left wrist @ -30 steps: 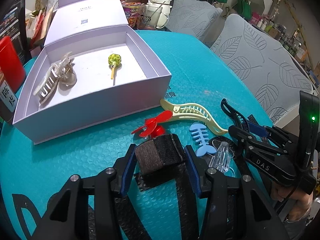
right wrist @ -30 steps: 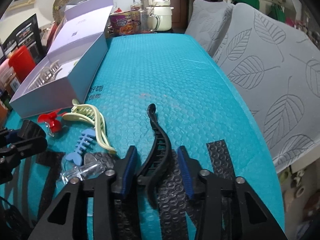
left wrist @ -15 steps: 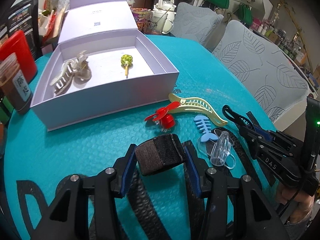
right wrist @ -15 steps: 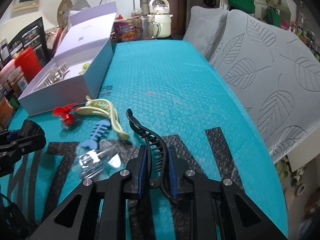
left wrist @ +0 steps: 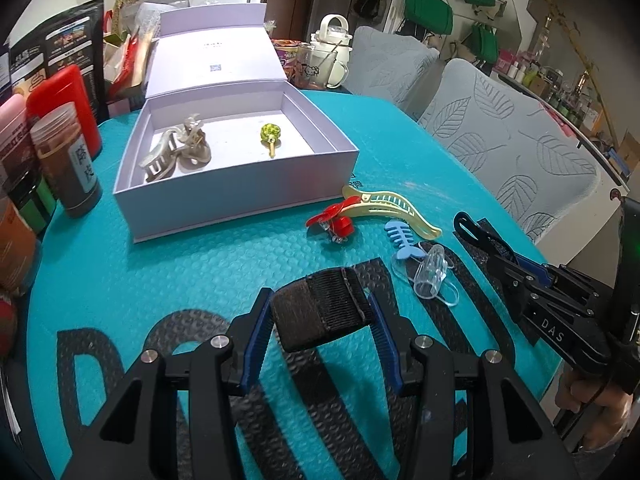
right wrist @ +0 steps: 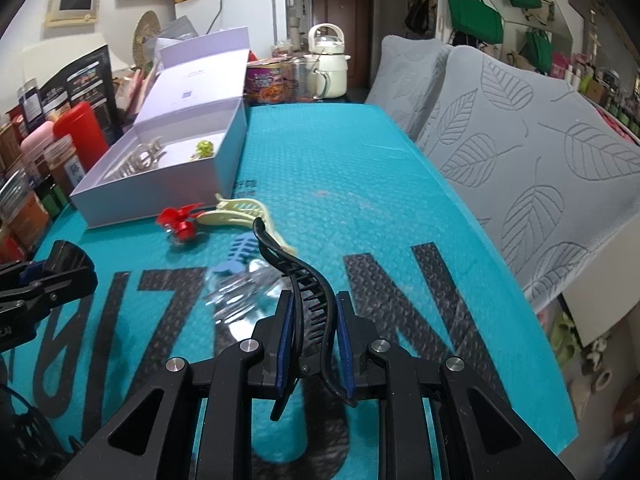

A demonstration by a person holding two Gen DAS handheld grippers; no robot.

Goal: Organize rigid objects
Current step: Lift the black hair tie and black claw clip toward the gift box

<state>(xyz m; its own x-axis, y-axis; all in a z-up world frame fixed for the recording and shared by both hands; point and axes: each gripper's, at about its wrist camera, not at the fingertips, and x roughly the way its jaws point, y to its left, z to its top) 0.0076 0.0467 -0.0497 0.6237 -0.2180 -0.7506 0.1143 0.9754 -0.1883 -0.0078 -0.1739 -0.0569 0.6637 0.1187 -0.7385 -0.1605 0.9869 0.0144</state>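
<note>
My left gripper [left wrist: 320,312] is shut on a black and brown strap piece [left wrist: 322,306], held above the teal mat. My right gripper [right wrist: 312,320] is shut on a black hair clip [right wrist: 298,276] and holds it off the mat; it shows at the right of the left wrist view [left wrist: 532,280]. The open white box [left wrist: 240,196] holds a beige claw clip [left wrist: 176,152] and a green lollipop [left wrist: 269,134]. In front of the box lie a red clip [left wrist: 334,222], a yellow hair clip [left wrist: 394,206], a blue fishbone clip [left wrist: 402,238] and a clear clip [left wrist: 430,274].
Jars and a red container [left wrist: 64,100] crowd the mat's left edge. A kettle [left wrist: 332,54], a cup and a noodle bowl stand behind the box. Grey leaf-patterned cushions [right wrist: 520,128] line the right side.
My right gripper closed on the black hair clip and lifted it off the mat. My left gripper pulled back and up from the box, still holding the strap piece.
</note>
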